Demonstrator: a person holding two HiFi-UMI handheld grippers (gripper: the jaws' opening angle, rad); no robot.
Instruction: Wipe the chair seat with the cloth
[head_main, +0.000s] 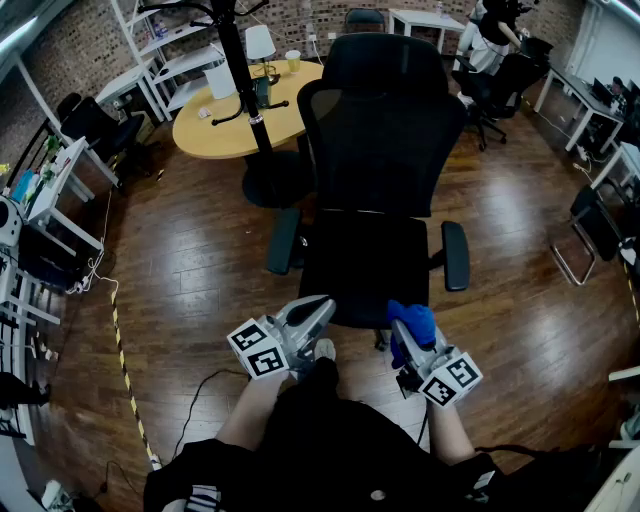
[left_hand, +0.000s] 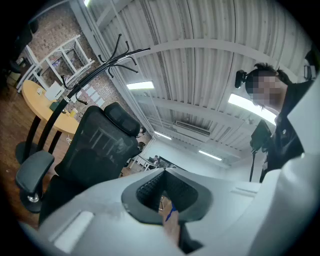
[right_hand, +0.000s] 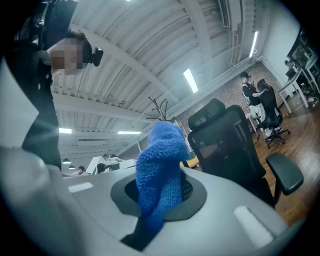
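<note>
My right gripper (head_main: 403, 328) clamps the blue cloth (head_main: 420, 320), held by the chair seat's (head_main: 365, 262) front right corner. My left gripper (head_main: 318, 310) hovers alongside, jaws together with nothing between them.

The chair (head_main: 372, 190) has a black mesh back (head_main: 385, 130), half see-through and matt. Its seat (head_main: 365, 265) is black woven cloth, also matt, and the armrests (head_main: 455, 255) either side look like dull dark plastic. Under the chair, the floor (head_main: 190, 270) is dark wood planking with a gloss that catches the light. Behind the chair, the table (head_main: 200, 135) has a smooth pale wood top, and the wall (head_main: 70, 50) beyond it is rough brick. At the chair's front edge, the cloth (right_hand: 160, 170) is blue, thick and nubbly, with a looped pile. The right gripper (right_hand: 161, 192) clamping it and the left gripper (left_hand: 165, 192) have smooth matt pale-grey plastic shells with black ribbed pads.
</note>
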